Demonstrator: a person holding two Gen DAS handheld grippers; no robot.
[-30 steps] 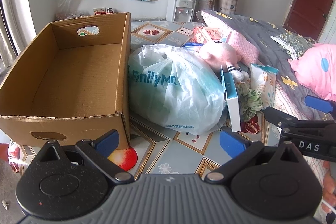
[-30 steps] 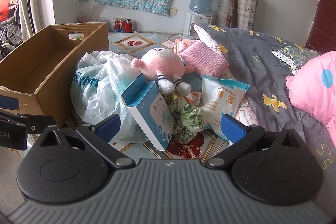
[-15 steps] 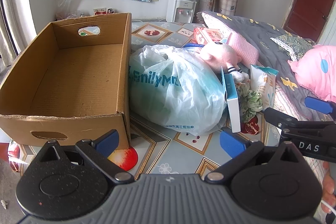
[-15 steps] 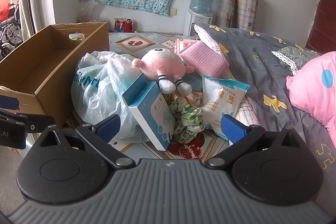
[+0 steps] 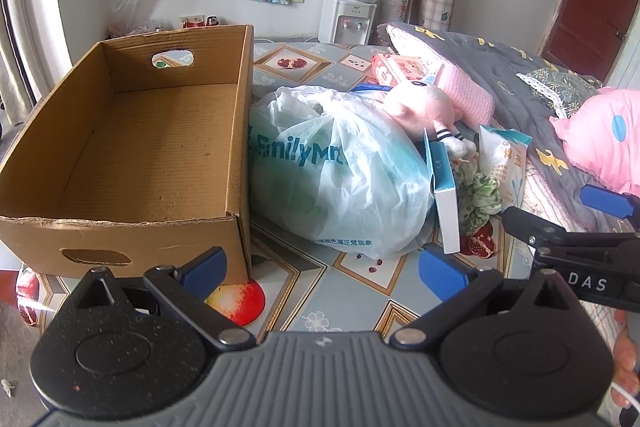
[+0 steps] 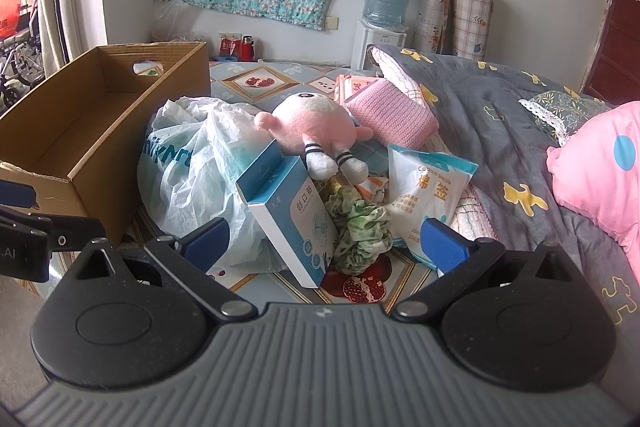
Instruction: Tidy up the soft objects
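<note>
Beside the empty box point(image 5: 120, 163) sits the big bag point(image 5: 332, 171), with the toy point(image 6: 316, 131) and scrunchie point(image 6: 360, 231) piled close. Both claws, left point(image 5: 323, 263) and right point(image 6: 327, 237), are wide open, holding nothing. Grabbing the bag could tip the toy off, I think.

Empty cardboard box point(image 5: 132, 155) touches a full plastic bag point(image 5: 340, 179) beside it.

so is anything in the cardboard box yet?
No, in the left wrist view the cardboard box shows only its bare brown floor, with nothing lying inside.
</note>
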